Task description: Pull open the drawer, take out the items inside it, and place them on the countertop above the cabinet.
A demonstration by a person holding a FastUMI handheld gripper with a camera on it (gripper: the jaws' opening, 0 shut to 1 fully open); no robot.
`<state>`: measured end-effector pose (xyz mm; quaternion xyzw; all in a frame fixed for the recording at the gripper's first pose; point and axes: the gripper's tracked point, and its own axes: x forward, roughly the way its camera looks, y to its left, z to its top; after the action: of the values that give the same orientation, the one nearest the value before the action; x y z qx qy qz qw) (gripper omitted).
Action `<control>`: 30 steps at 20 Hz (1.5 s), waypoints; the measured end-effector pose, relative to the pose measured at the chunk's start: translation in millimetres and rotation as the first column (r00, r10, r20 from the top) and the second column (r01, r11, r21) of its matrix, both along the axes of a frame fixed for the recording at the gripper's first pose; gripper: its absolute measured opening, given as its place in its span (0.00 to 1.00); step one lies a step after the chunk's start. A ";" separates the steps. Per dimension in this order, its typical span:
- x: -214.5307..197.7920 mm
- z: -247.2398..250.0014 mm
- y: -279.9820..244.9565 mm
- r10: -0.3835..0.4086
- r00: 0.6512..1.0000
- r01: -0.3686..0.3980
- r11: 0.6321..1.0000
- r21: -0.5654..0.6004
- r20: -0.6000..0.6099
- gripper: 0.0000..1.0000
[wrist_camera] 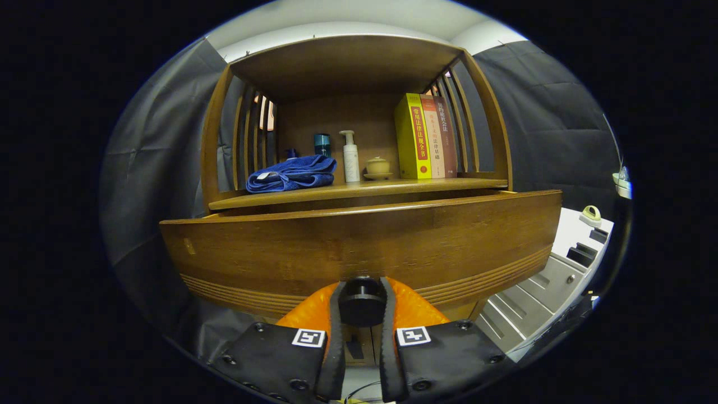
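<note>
Drawer (359, 241) front is dark brown wood, grooved along its lower edge, pulled out; claw (362, 306) clamped on its round black knob (362, 303) at 6 o'clock.

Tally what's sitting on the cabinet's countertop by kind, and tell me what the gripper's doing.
Books: 3
Bottles: 2
Blue towel: 1
Lidded pot: 1
Total: 7
A small blue thing behind the towel is unclear.
The gripper is shut on the drawer knob.

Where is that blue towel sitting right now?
The blue towel lies folded on the countertop above the pulled-out drawer, left of the white pump bottle, well beyond the claw, which grips the drawer knob.
</note>
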<state>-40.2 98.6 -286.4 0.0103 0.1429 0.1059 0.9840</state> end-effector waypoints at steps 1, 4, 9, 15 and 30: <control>-6.0 1.1 -1.2 0.004 1.000 -0.004 1.000 -0.008 0.000 0.33; -20.7 5.1 -5.7 0.003 1.000 -0.003 1.000 0.001 -0.011 0.33; -37.3 9.1 -10.5 0.006 1.000 -0.006 1.000 -0.004 -0.018 0.33; -47.4 -0.8 -14.5 0.000 1.000 0.000 1.000 0.004 -0.028 0.33; -45.9 5.9 -11.8 0.018 1.000 -0.018 1.000 -0.002 -0.012 0.94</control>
<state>-86.1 86.8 -280.4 0.0089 0.1490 0.1144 0.9822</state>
